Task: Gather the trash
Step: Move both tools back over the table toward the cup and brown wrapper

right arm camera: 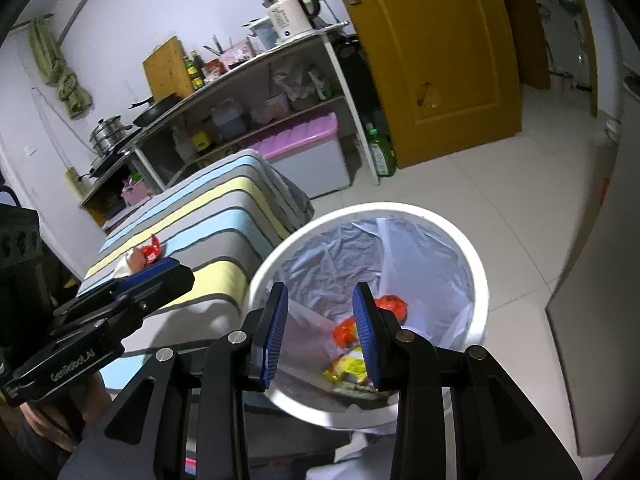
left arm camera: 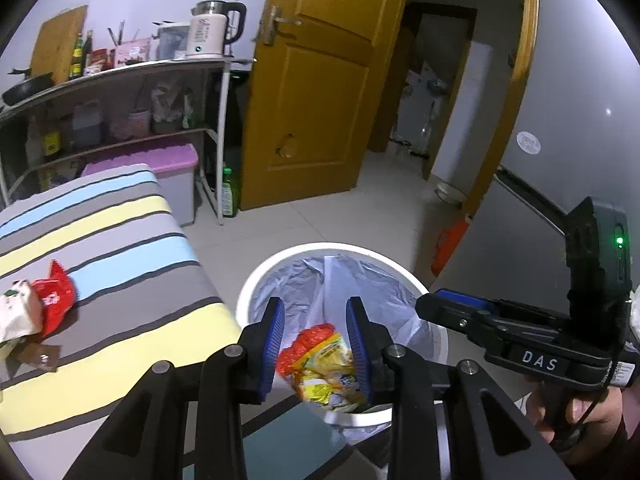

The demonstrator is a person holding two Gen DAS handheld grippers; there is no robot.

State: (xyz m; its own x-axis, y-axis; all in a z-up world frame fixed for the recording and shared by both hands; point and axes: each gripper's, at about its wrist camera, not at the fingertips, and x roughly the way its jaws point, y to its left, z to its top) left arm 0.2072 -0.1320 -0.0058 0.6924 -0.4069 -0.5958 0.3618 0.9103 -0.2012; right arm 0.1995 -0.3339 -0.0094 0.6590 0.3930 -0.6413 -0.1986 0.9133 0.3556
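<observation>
A white trash bin (left arm camera: 260,276) with a pale plastic liner stands on the floor beside the striped table (left arm camera: 120,248). Red and yellow wrappers (left arm camera: 320,364) lie inside it; they also show in the right wrist view (right arm camera: 352,364). My left gripper (left arm camera: 316,344) is open and empty above the bin. My right gripper (right arm camera: 320,332) is open and empty above the bin (right arm camera: 472,248) too; in the left wrist view it (left arm camera: 452,308) comes in from the right. A red wrapper (left arm camera: 54,294) and a crumpled whitish wrapper (left arm camera: 16,312) lie on the table's left part.
A metal shelf rack (left arm camera: 120,80) with a kettle (left arm camera: 208,30), bottles and a pan stands behind the table. A purple-lidded storage box (left arm camera: 176,176) and a green bottle (left arm camera: 229,194) are on the floor. An open yellow door (left arm camera: 320,80) leads to a hallway.
</observation>
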